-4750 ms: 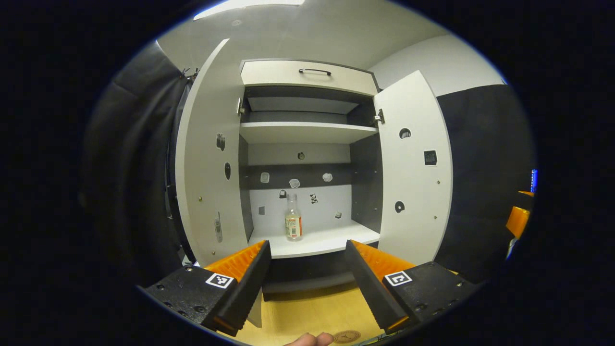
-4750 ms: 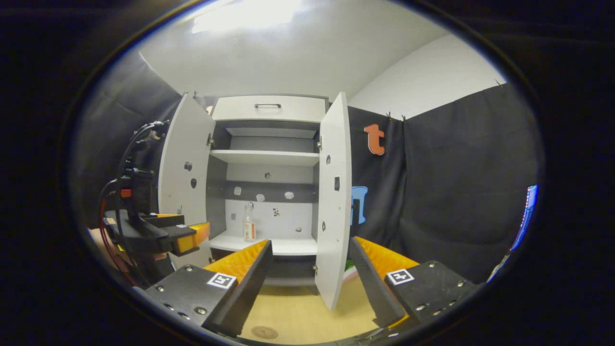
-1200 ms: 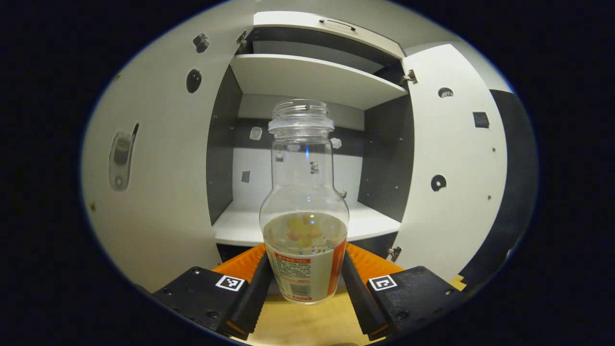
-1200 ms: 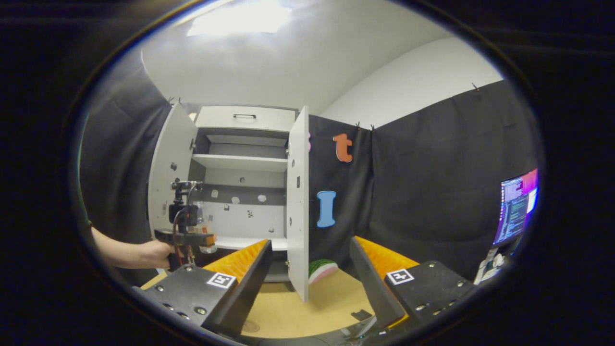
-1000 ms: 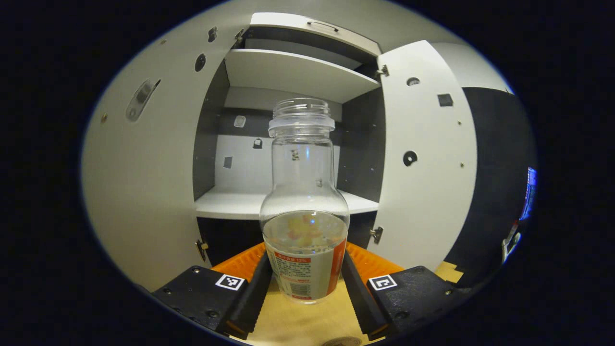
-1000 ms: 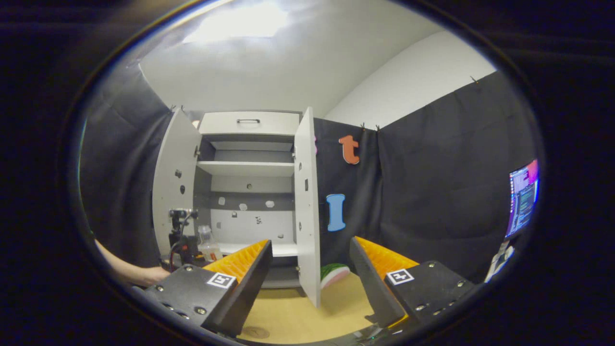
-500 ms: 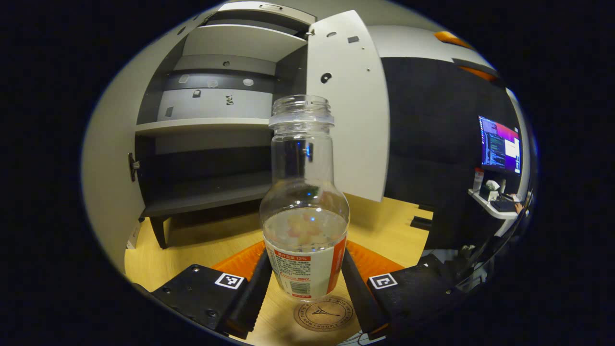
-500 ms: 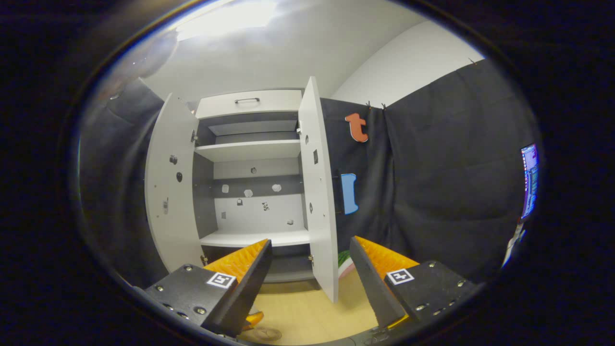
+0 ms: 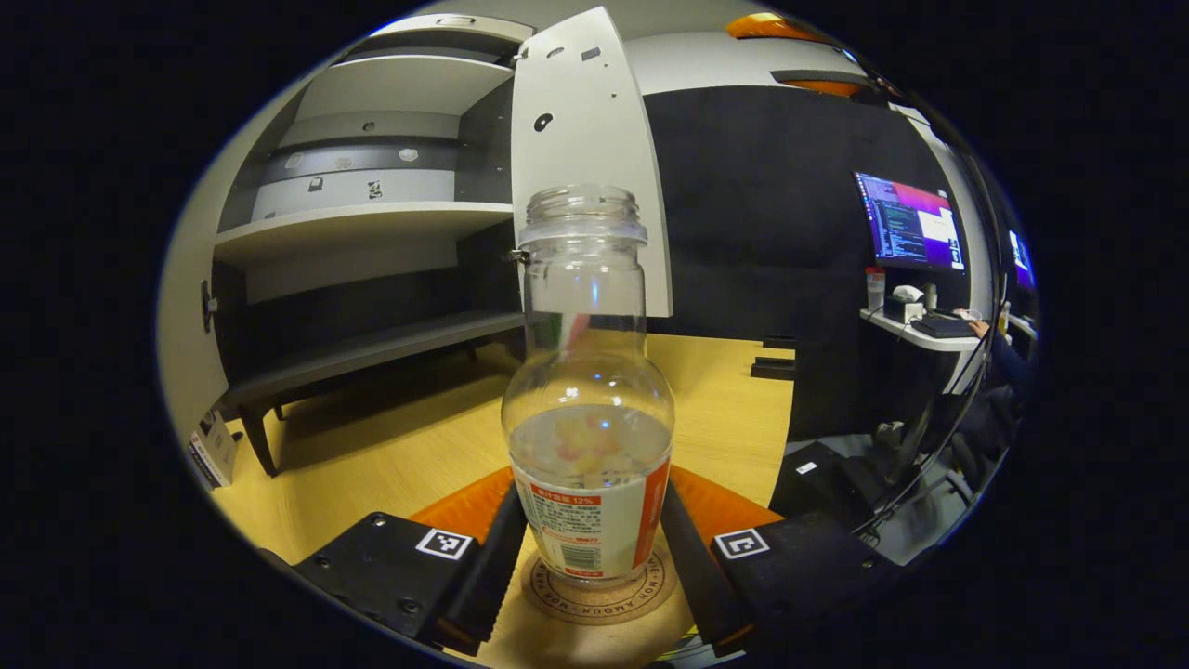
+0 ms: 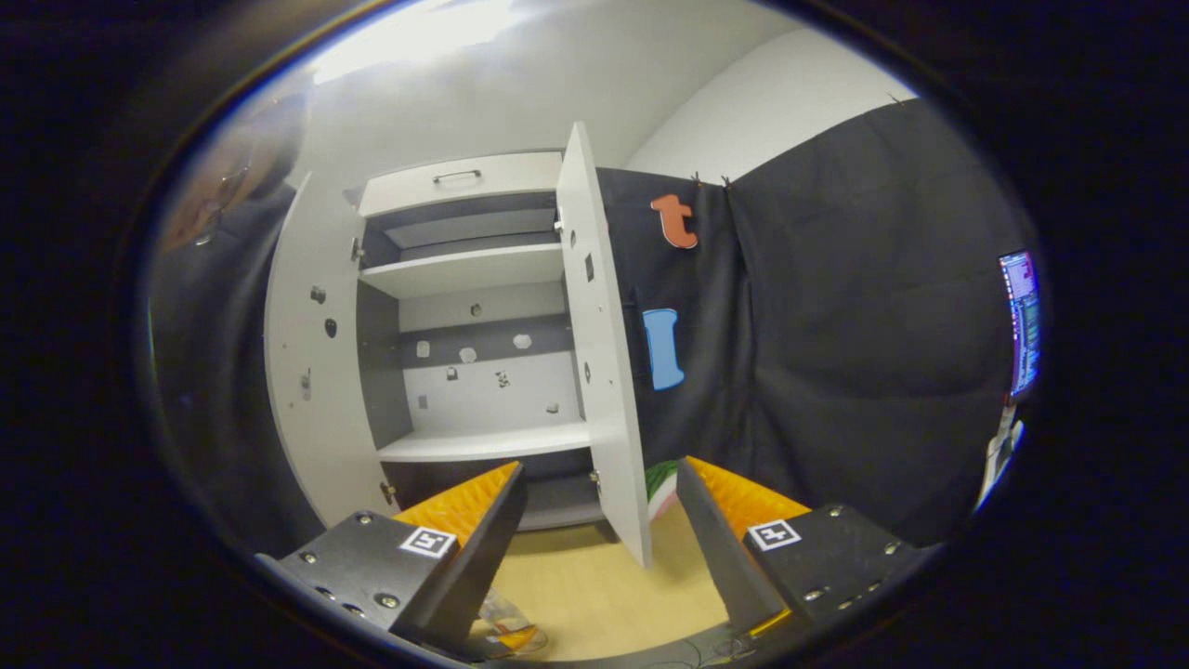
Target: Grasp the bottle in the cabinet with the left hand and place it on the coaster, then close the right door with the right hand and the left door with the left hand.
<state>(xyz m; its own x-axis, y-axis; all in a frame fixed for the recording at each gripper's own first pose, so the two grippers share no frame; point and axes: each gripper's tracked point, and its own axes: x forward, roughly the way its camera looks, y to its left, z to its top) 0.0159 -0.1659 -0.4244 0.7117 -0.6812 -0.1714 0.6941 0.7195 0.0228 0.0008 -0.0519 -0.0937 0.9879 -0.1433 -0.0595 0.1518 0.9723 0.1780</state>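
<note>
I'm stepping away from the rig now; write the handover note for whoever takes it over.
Left gripper: shut on the bottle, held upright over the coaster; whether it rests on it yet, I cannot tell.
Right gripper: open, empty, facing the cabinet.
Right door and left door: both open.
Done: bottle out of the cabinet and brought to the coaster.
Left: set the bottle down and release, close the right door with the right gripper, then the left door with the left.
</note>
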